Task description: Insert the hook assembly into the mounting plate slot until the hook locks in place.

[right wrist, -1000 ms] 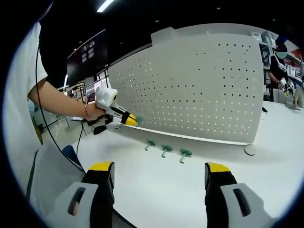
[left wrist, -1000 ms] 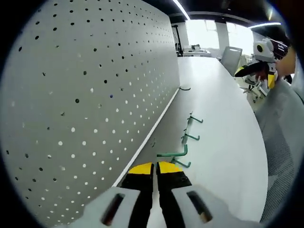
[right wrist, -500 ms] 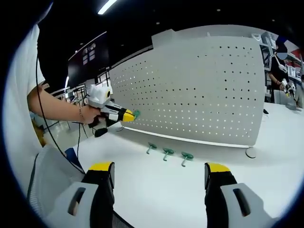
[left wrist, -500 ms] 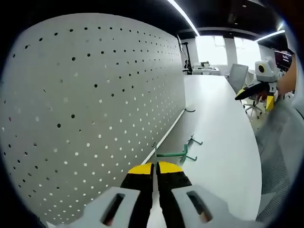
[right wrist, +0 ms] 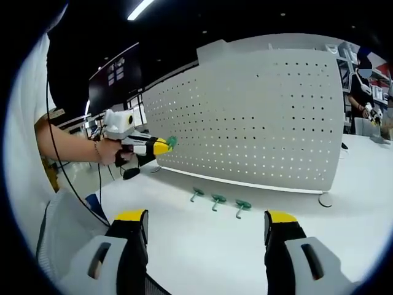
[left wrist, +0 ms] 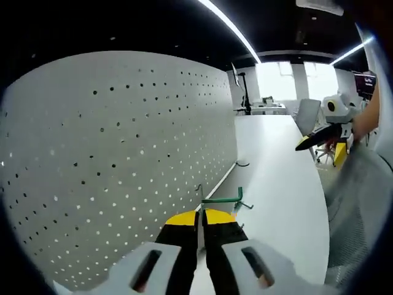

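Observation:
My left gripper (left wrist: pixel 201 214) is shut on a green hook (left wrist: pixel 222 199), whose bar sticks out past the yellow jaw tips, close beside the white pegboard (left wrist: pixel 116 160). In the right gripper view the same gripper (right wrist: pixel 161 146) is held up in a person's hand, with the green hook (right wrist: pixel 172 142) at its tip, a short way in front of the pegboard (right wrist: pixel 258 117). Three green hooks (right wrist: pixel 217 200) lie on the white table (right wrist: pixel 209 239) below the board. My right gripper (right wrist: pixel 206 224) stands open over the table with nothing between its jaws, and it shows far right in the left gripper view (left wrist: pixel 319 136).
A round white foot (right wrist: pixel 325 198) stands at the pegboard's right end. A person (right wrist: pixel 361 80) stands at the far right. A chair (left wrist: pixel 307 114) stands beyond the table's far end. A black cable (right wrist: pixel 67 166) hangs by the person's arm.
The left gripper has risen with the green hook, from near the table's surface up along the pegboard face. The right gripper has stayed open and still.

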A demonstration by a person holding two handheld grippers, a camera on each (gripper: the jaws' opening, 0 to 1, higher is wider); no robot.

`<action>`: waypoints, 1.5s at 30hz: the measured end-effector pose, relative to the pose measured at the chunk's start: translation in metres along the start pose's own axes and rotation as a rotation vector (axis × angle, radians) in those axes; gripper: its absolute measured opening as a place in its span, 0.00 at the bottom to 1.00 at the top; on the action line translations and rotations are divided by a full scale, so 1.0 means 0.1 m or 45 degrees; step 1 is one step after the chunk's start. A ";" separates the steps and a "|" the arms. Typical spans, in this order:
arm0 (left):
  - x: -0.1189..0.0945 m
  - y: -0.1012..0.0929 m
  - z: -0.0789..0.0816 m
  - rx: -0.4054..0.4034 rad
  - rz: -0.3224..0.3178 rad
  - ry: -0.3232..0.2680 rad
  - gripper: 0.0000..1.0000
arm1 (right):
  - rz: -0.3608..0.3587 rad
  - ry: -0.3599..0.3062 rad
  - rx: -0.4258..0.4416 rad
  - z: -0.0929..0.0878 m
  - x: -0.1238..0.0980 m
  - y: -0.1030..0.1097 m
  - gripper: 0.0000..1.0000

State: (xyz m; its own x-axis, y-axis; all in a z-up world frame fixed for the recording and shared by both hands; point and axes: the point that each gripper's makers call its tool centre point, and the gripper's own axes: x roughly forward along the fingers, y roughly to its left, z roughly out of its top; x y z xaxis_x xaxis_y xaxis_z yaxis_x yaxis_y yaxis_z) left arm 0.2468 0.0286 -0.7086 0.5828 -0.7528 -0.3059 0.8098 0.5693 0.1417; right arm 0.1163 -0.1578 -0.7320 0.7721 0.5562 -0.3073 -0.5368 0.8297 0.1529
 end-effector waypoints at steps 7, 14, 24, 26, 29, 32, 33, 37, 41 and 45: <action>-0.11 -0.04 0.14 -0.034 0.038 -0.111 0.02 | 0.004 -0.002 0.004 -0.01 0.00 0.01 0.75; -0.25 -0.10 0.29 -0.079 0.058 -0.186 0.02 | 0.006 -0.004 0.013 -0.02 0.01 0.02 0.74; -0.40 -0.15 0.47 -0.132 0.112 -0.265 0.02 | 0.014 -0.004 0.009 -0.02 0.01 0.03 0.74; -0.40 -0.16 0.49 -0.146 0.119 -0.277 0.02 | 0.015 -0.003 0.009 -0.02 0.02 0.03 0.74; -0.40 -0.17 0.50 -0.150 0.127 -0.283 0.02 | 0.015 -0.001 0.005 -0.02 0.02 0.04 0.74; -0.40 -0.19 0.50 -0.164 0.127 -0.287 0.02 | 0.015 -0.001 0.008 -0.02 0.01 0.04 0.74; -0.39 -0.20 0.50 -0.167 0.126 -0.285 0.02 | 0.015 0.001 0.007 -0.03 0.01 0.03 0.74; -0.38 -0.23 0.50 -0.151 0.122 -0.278 0.02 | 0.019 -0.006 0.010 -0.01 0.01 0.04 0.74; -0.39 -0.22 0.50 -0.162 0.130 -0.278 0.02 | 0.027 -0.074 0.009 0.09 -0.01 0.06 0.74; -0.39 -0.24 0.49 -0.165 0.133 -0.272 0.02 | 0.071 -0.260 -0.031 0.37 -0.09 0.14 0.73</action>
State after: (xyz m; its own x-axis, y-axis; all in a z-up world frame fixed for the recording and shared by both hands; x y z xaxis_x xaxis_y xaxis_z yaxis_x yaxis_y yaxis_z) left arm 0.2083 0.0282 -0.6544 0.6747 -0.7328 -0.0886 0.7374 0.6745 0.0362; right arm 0.1144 -0.1490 -0.6928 0.7926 0.6013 -0.1016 -0.5869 0.7973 0.1408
